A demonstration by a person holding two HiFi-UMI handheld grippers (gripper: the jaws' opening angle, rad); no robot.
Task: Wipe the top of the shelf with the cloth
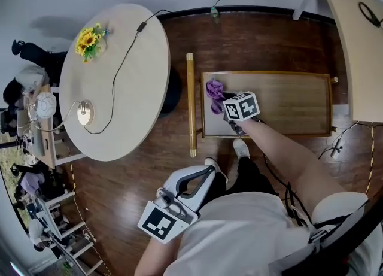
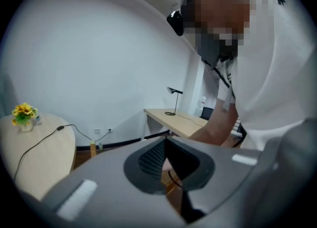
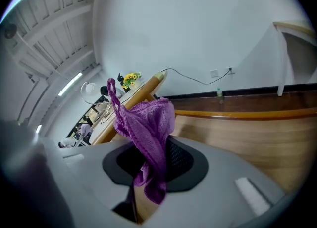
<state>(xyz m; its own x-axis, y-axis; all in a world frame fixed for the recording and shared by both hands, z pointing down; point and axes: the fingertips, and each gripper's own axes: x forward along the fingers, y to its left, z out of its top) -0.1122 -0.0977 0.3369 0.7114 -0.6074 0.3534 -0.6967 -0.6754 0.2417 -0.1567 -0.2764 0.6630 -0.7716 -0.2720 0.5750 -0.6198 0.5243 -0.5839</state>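
A purple knitted cloth (image 1: pixel 215 94) hangs bunched over the left part of the wooden shelf top (image 1: pixel 287 101). My right gripper (image 1: pixel 226 108) is shut on the cloth (image 3: pixel 148 138), which sticks up from between the jaws above the shelf top (image 3: pixel 257 138). My left gripper (image 1: pixel 206 173) stays low by the person's body, away from the shelf. Its jaws stand closed together with nothing between them (image 2: pixel 166 165).
A round pale table (image 1: pixel 114 77) with sunflowers (image 1: pixel 88 40), a cable and a small round device stands left of the shelf. A wooden rail (image 1: pixel 191 104) runs along the shelf's left side. A desk corner (image 1: pixel 353 35) is at the upper right. Dark wood floor surrounds everything.
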